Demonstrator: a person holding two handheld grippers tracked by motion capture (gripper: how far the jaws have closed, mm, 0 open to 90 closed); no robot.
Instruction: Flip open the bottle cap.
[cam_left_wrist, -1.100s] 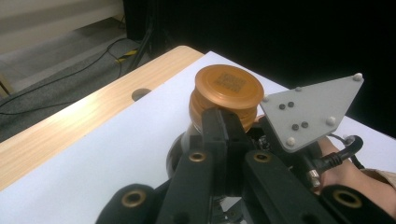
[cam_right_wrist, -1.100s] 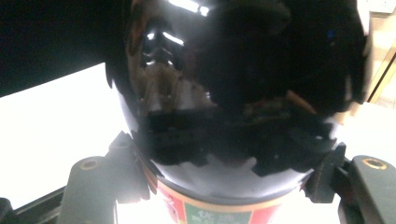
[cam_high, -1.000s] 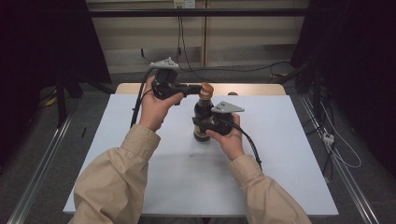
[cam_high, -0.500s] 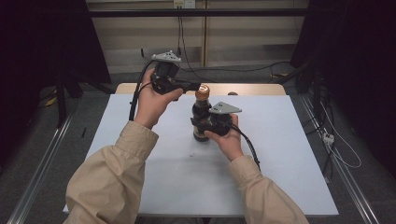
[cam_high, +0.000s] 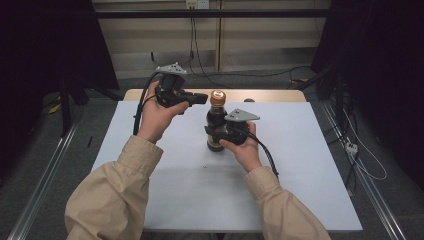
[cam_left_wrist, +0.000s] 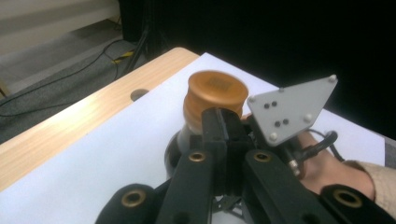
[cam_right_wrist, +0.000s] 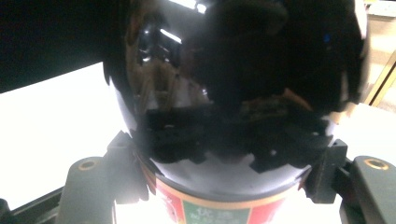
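Left gripper (cam_high: 199, 98) now drawn back left of the round orange-brown cap (cam_high: 217, 97), a clear gap between; a second ago jaw tips right at the cap, half a second ago just beside it. Jaws pressed together, nothing between them (left gripper view, (cam_left_wrist: 223, 122)). Cap sitting on the bottle either way, so likely repositioning for another twist or grab; can't tell whether loosened.

Right gripper (cam_high: 214, 133) clamped on the dark glossy glass bottle (cam_high: 216, 122) with red-green label, pads on both flanks (cam_right_wrist: 126, 175). Bottle upright near table centre, towards the far edge.

White sheet surface (cam_high: 300, 165) over a light wooden tabletop (cam_high: 270, 95), round hole in the wood (cam_left_wrist: 139, 94). Dim room: cables on grey floor (cam_high: 280, 75), black drapes both sides (cam_high: 45, 50).
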